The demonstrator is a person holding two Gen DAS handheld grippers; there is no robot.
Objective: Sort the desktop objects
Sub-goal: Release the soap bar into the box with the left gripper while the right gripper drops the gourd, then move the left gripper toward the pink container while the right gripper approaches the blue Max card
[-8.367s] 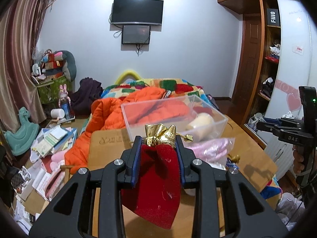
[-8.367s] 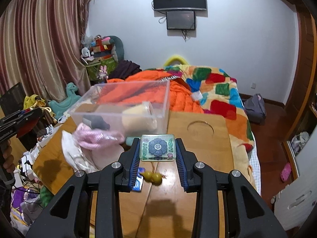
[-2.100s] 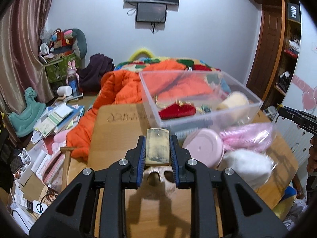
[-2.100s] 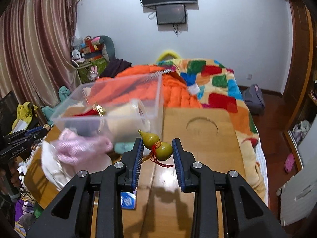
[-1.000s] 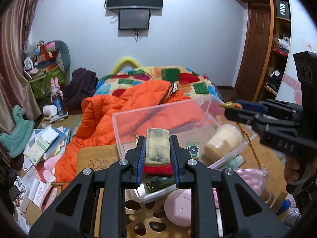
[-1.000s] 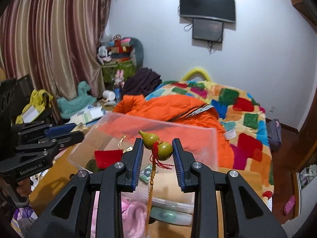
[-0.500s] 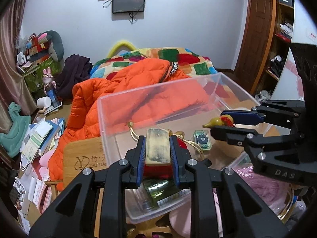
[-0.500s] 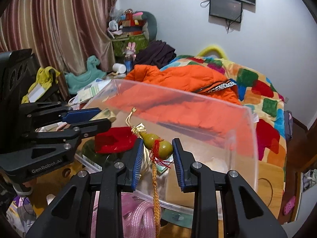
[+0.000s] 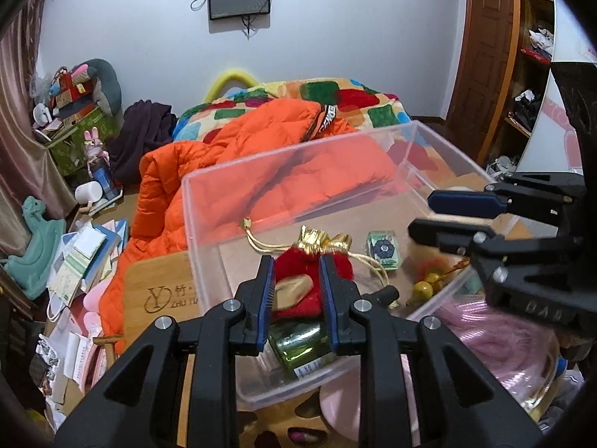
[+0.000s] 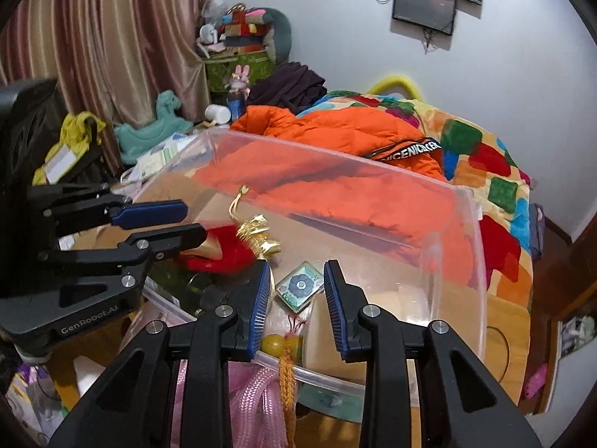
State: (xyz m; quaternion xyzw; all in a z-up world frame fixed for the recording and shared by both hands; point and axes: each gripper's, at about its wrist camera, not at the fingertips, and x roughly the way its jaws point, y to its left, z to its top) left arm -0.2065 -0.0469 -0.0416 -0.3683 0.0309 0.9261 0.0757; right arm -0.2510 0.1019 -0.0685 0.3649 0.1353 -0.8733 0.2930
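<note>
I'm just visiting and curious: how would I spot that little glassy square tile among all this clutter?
Find the clear plastic bin on the wooden table. On its floor, just right of the red pouch with the gold ruffled neck, lies the small square tile. Only it is flat and glassy, with a dark blue flower on pale green.

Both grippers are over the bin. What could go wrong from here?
1. The gourd charm's tassel hangs outside over the clear bin's rim. It may snag the right gripper and drag the charm out.
2. The left gripper, jaws opening, sits close beside the right, so they could bump on retreat.
</note>
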